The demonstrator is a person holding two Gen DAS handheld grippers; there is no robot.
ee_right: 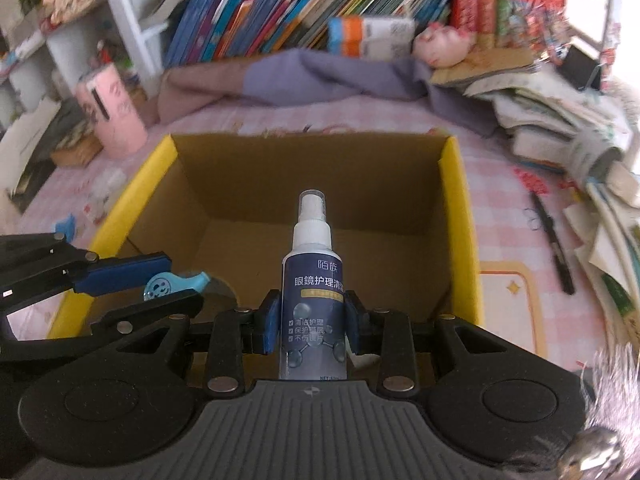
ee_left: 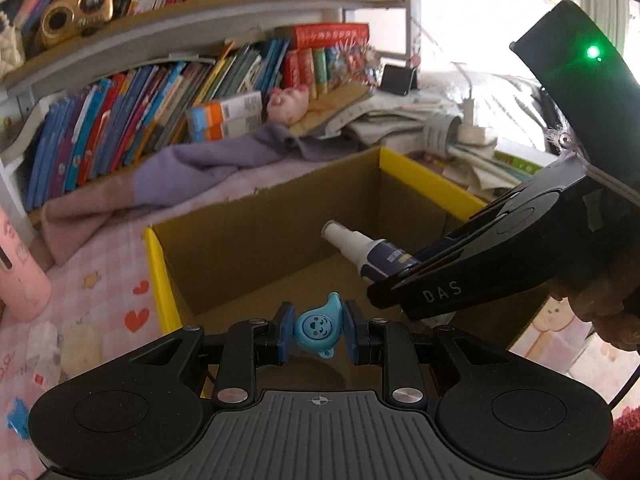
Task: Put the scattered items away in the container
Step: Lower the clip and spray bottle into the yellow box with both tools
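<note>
We hold both loads above the open cardboard box (ee_right: 320, 184), whose floor lies straight below. The right tool (ee_right: 312, 320) is clamped on a spray bottle (ee_right: 314, 280), long axis running forward, nozzle toward the far wall. The left tool (ee_left: 319, 330) pinches a small blue charm (ee_left: 318, 326) just inside the near rim, tilted downward.

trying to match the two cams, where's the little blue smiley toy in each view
Left wrist view: blue smiley toy bottom centre, clamped in the left tongs.
Right wrist view: the toy at left, mid-height, held by tongs coming in from the left edge.
Shared landmark: the yellow-edged cardboard box beneath both.
</note>
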